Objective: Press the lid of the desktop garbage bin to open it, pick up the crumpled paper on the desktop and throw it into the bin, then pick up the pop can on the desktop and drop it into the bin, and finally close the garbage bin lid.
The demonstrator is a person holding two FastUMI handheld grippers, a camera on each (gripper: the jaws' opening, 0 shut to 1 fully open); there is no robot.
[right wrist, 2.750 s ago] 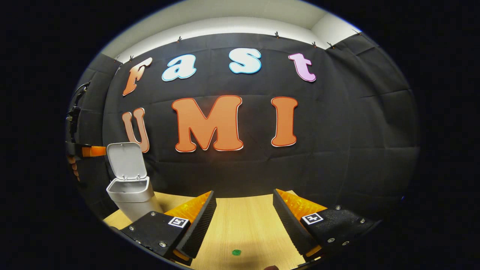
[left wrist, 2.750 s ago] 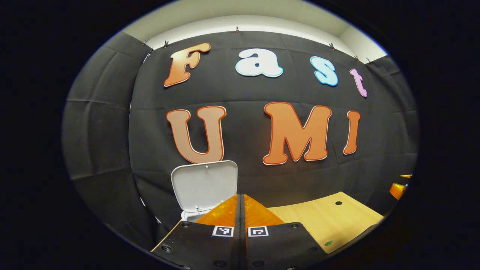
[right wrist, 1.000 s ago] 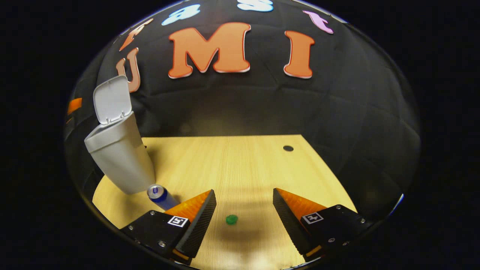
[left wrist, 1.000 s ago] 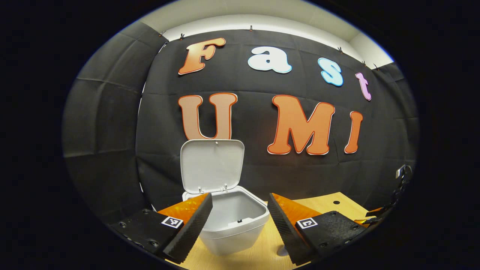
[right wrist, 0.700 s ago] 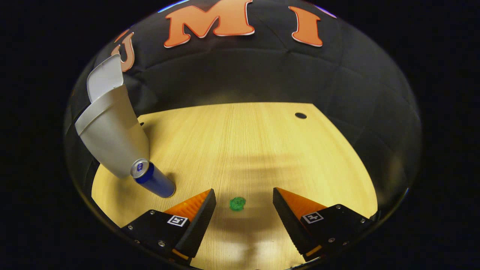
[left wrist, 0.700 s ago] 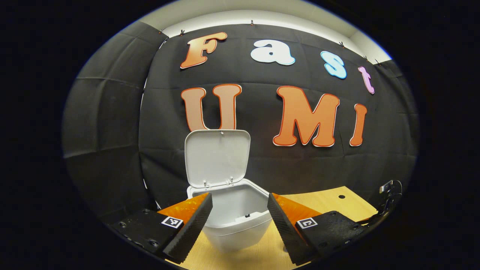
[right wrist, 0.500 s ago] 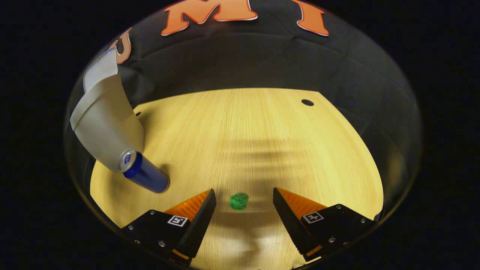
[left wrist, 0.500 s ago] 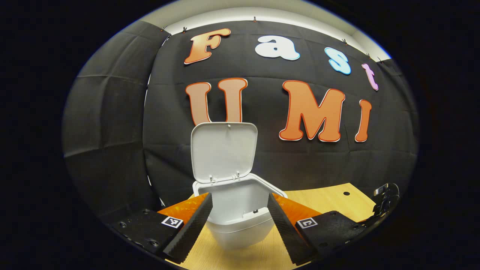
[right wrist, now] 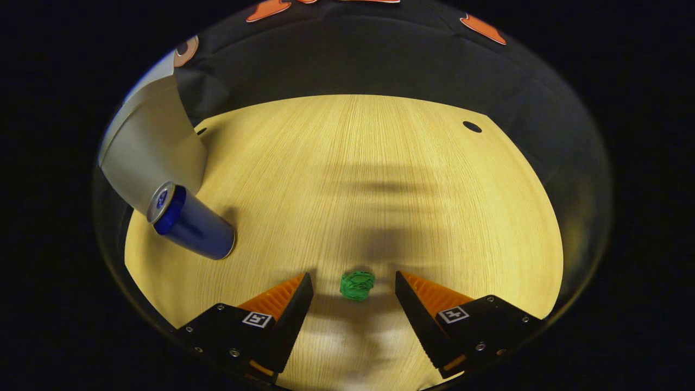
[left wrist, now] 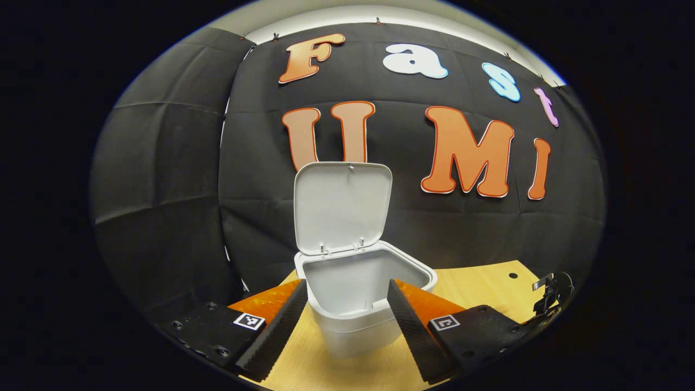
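Below, right gripper (right wrist: 354, 290) fingers (right wrist: 290, 309) flank green crumpled paper (right wrist: 357, 285)

Nothing here can be read as a word, a brand or a number. The can (right wrist: 195, 228) is blue, and whatever print is on its side is too small to make out. The left gripper (left wrist: 347, 288) has a small square black-and-white marker (left wrist: 245, 320) on each finger, and the right gripper (right wrist: 353, 278) has a like pair (right wrist: 257, 319). These are coded patterns, not letters.
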